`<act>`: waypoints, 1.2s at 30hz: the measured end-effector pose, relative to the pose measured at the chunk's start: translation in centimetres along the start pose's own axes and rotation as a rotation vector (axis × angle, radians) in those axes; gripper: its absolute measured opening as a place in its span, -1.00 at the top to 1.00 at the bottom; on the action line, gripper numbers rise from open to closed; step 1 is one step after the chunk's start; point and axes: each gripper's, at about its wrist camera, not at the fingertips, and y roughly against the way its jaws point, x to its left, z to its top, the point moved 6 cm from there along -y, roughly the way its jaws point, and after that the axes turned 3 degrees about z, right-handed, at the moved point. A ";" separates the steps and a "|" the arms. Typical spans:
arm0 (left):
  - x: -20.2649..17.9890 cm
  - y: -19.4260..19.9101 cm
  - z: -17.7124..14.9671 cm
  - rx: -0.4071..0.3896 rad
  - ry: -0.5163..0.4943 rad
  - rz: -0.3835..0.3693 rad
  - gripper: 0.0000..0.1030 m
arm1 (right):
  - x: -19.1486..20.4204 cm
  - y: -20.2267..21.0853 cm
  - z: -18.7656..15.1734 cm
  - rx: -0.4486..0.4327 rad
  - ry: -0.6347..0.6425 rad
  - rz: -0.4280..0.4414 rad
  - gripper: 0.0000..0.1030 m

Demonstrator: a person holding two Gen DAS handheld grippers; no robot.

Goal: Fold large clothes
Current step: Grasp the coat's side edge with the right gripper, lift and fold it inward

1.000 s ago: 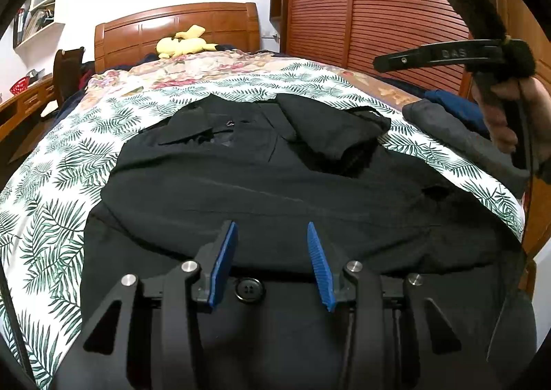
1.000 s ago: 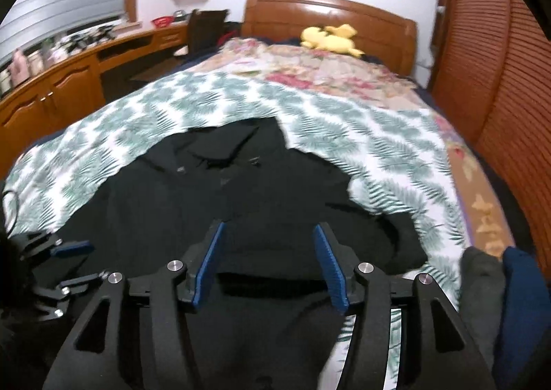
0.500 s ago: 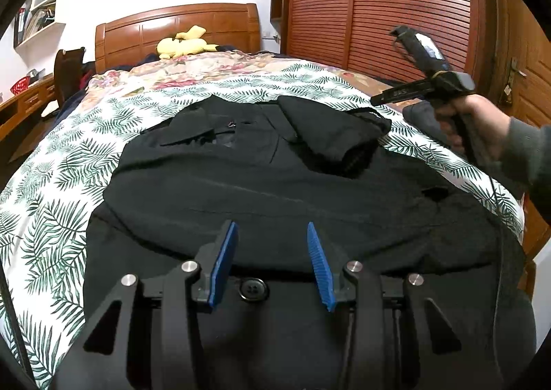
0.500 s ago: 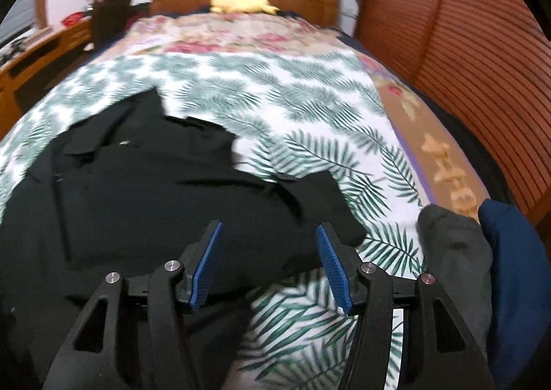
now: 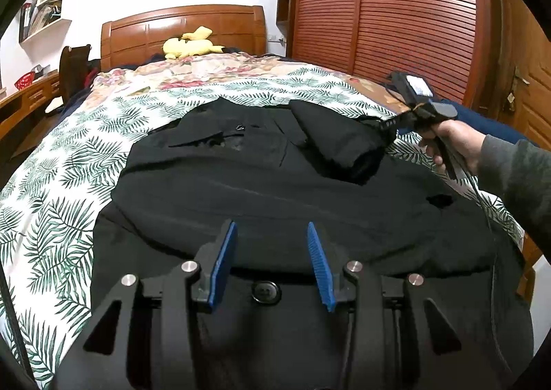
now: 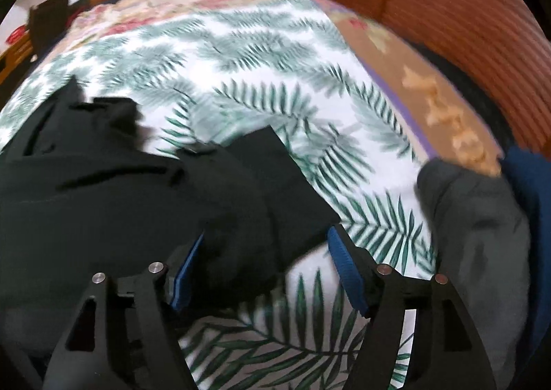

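Black matte coat [image 5: 275, 190], spread flat over leaf-print bedspread [image 5: 51, 211]. Left gripper [image 5: 272, 262] open above hem and round button [image 5: 266, 292]. Right gripper [image 6: 272, 273] open, blue ribbed pads [image 6: 344, 269] straddling folded sleeve [image 6: 268, 197].

A large black coat [image 5: 261, 190] lies spread flat across the leaf-print bedspread [image 5: 51, 217], collar toward the headboard and hem at the foot of the bed. One sleeve [image 5: 341, 142] is folded inward over the chest, its cuff end at the coat's right edge. A dark round button [image 5: 266, 292] shows on the front panel near the hem, and the cloth carries soft creases.
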 end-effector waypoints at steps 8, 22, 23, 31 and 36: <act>0.3 -0.1 0.0 0.003 0.007 0.007 0.20 | -0.7 -1.3 -0.8 0.038 -0.085 0.043 -0.48; 1.4 0.9 -0.6 -0.008 0.017 0.042 0.20 | 8.3 10.0 0.7 -0.269 0.210 0.165 0.86; 1.7 1.1 -0.6 -0.011 0.021 0.048 0.20 | 9.8 12.2 0.2 -0.300 0.247 0.193 0.86; 4.7 4.4 -0.7 -0.067 0.050 0.095 0.20 | 18.0 22.7 -5.0 -0.401 0.399 0.382 0.83; 6.5 5.7 -1.6 -0.071 0.064 0.128 0.20 | 21.5 25.9 -8.8 -0.384 0.448 0.476 0.65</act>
